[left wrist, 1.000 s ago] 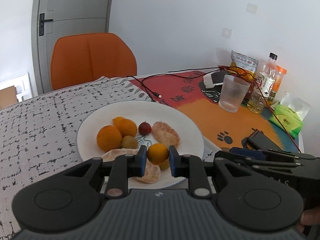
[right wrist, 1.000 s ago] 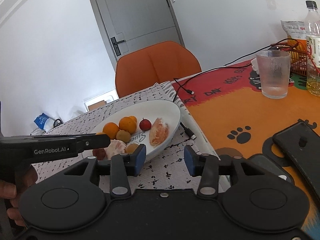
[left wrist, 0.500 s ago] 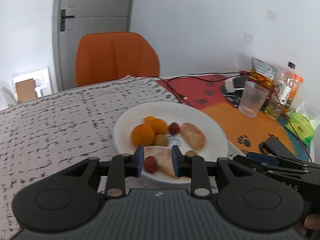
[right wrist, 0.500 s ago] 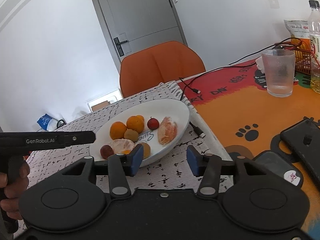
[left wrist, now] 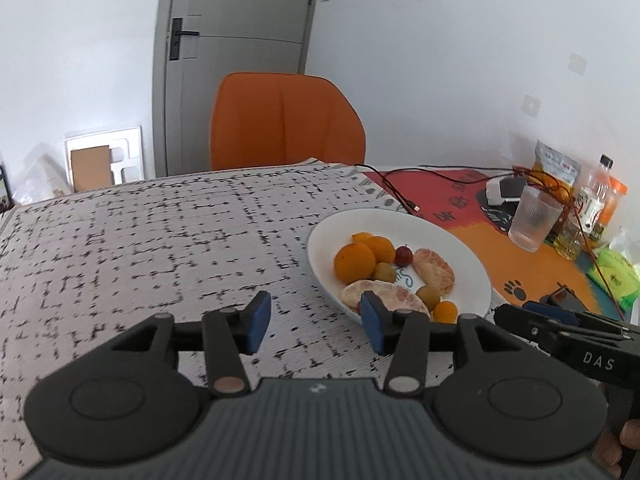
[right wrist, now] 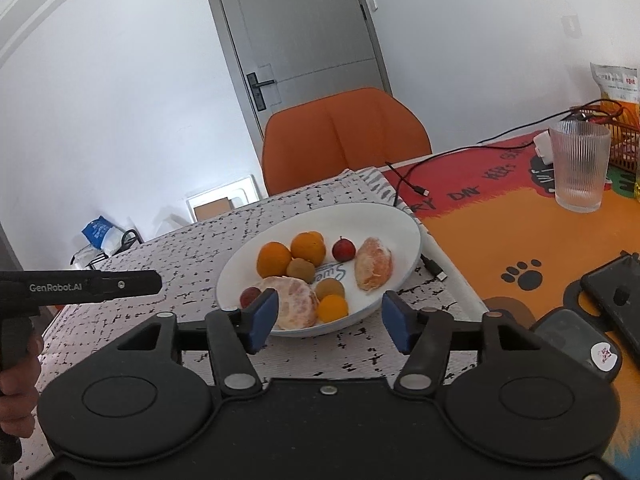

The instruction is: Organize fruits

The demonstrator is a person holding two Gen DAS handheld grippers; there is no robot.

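In the left wrist view, the right blue pad hides the near edge of the white plate and part of a peeled orange lying on it. The printed word on the plate's floor is half covered by fruit in both views. A phone is cut off at the right frame edge.

The left tongs have just been opening; they stand released and empty over the speckled cloth on the surface, beside the plate. The right tongs have also been opening, released and empty, just in front of the plate. All the fruit, oranges, kiwis and small red fruits, lies on the plate.
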